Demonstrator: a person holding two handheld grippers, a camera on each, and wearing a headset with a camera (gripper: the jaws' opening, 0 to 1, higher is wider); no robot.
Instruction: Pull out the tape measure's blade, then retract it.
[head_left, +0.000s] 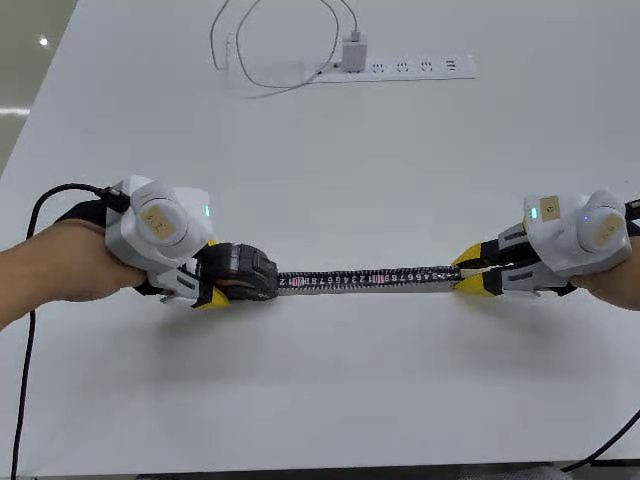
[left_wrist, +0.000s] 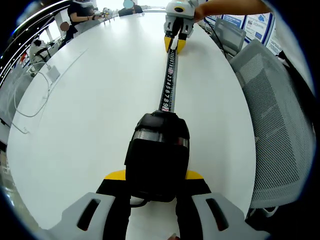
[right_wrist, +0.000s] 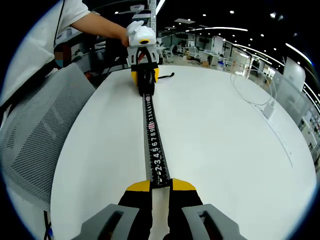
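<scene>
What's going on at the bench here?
A person is working a tape measure with two tools on a white table. The left hand-held gripper clamps the black tape measure by its case. The right hand-held gripper pinches the end of the blade. The blade is pulled out and stretched straight between them, low over the tabletop. It has not been retracted yet.

- We see a big open-plan office or lab.
- A long white tabletop (head_left: 330, 180) carries a power strip (head_left: 400, 68) with a charger (head_left: 354, 50).
- Grey mesh chairs (left_wrist: 275, 100) stand beside it.
- Rows of ceiling lights (right_wrist: 235, 31) run above distant desks (right_wrist: 200, 52).
</scene>
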